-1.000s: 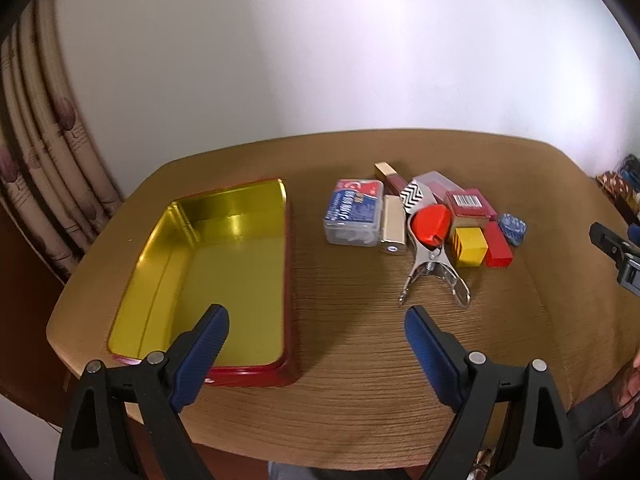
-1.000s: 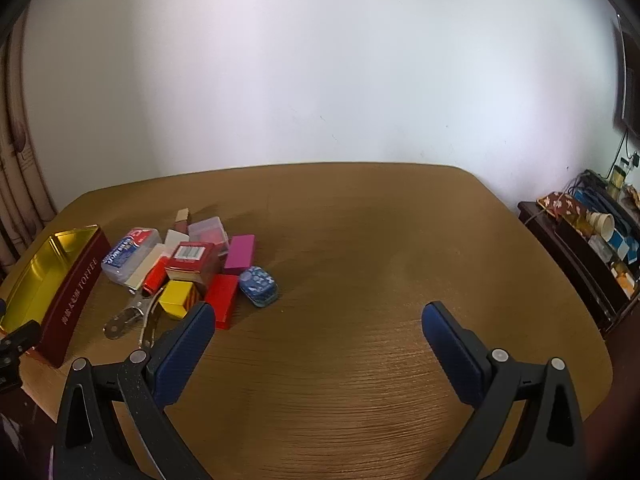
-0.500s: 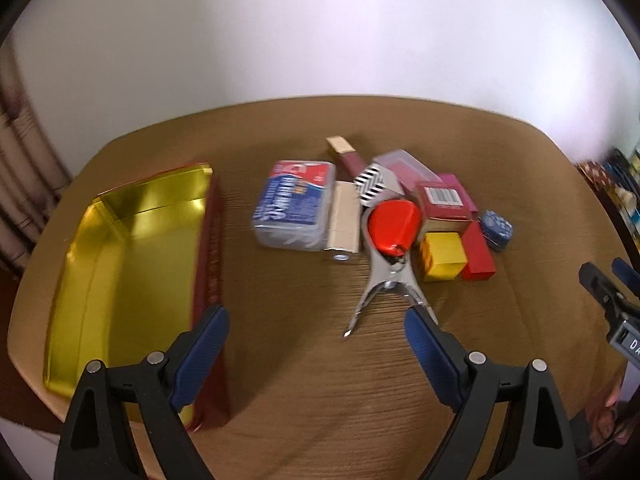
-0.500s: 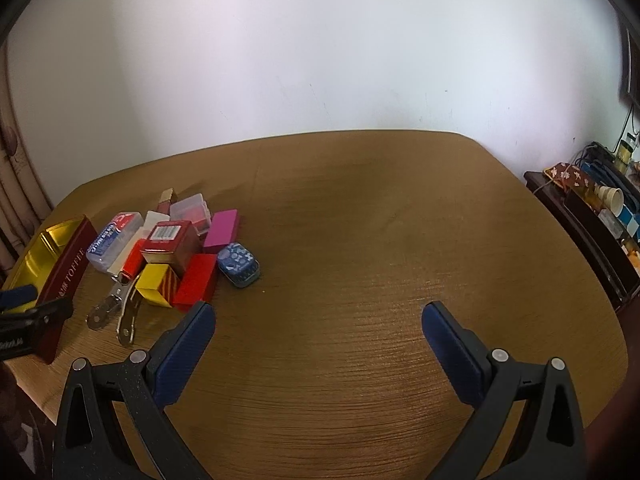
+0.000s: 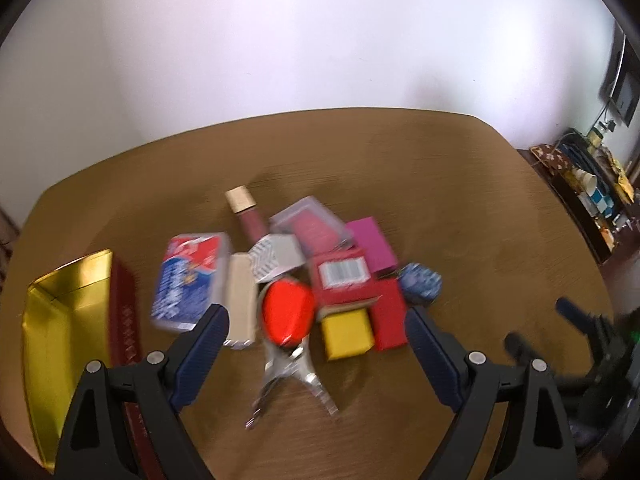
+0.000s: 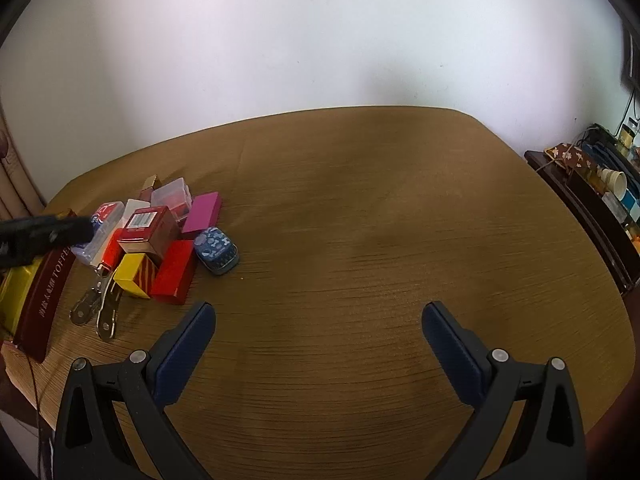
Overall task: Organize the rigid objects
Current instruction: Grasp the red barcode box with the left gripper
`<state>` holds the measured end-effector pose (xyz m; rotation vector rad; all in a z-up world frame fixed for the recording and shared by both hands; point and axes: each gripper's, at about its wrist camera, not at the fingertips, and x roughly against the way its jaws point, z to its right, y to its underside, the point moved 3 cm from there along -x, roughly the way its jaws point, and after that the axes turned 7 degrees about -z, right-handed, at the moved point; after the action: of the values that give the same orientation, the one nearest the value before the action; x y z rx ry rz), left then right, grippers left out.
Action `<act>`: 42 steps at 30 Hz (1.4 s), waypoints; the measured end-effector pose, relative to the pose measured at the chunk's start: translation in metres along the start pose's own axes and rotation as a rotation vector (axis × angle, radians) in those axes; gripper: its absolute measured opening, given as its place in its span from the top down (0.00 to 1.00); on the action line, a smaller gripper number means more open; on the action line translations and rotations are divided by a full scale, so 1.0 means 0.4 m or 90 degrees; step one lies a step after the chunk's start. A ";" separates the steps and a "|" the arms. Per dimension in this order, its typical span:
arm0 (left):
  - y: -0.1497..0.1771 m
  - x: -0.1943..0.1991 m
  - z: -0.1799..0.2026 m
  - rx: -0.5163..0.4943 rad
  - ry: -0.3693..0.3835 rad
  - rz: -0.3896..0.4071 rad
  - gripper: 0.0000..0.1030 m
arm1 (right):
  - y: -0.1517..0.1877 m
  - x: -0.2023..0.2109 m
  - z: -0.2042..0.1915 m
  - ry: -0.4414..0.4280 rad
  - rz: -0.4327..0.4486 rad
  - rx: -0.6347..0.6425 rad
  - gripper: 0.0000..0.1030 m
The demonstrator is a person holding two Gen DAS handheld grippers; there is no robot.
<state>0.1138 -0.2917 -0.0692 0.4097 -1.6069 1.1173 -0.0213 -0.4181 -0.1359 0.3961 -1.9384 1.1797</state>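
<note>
- Lying in a tight, touching pile left of centre on the brown wood-grain surface (image 6: 400,240): a metal spring clamp (image 5: 294,364) with a glossy red head, a yellow box (image 5: 347,332), a red box (image 5: 389,314), a dark red carton (image 5: 344,280) with a barcode label on top, a magenta box (image 5: 372,246), a clear plastic case (image 5: 308,224) with red inside, a blue-and-white pack (image 5: 190,280), a cream bar (image 5: 240,304), a zigzag-patterned box (image 5: 276,258) and a small round blue patterned tin (image 5: 420,282).
- Sitting just left of the pile: an open red tin tray (image 5: 64,320) with a gold interior and printed lettering on its side, showing nothing inside in the visible part.
- Hovering with jaws wide apart and gripping nothing: left gripper (image 5: 316,332), low over the clamp and the near edge of the pile.
- Hovering likewise spread and holding nothing: right gripper (image 6: 318,330), over bare surface well right of the pile.
- Blurring heavily in the left wrist view, leaving print and labels unreadable.
- Being cut off at the frame edge: the tray's near end; the pile's rear items partly hiding behind the front ones.
</note>
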 end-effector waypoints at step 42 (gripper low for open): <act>-0.027 0.155 -0.155 0.098 0.025 0.052 0.49 | -0.014 -0.028 0.035 -0.042 -0.033 -0.022 0.00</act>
<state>0.1351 -0.2291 -0.0107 0.4235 -1.5206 1.3093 -0.0175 -0.4346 -0.1446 0.4694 -1.9906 1.1103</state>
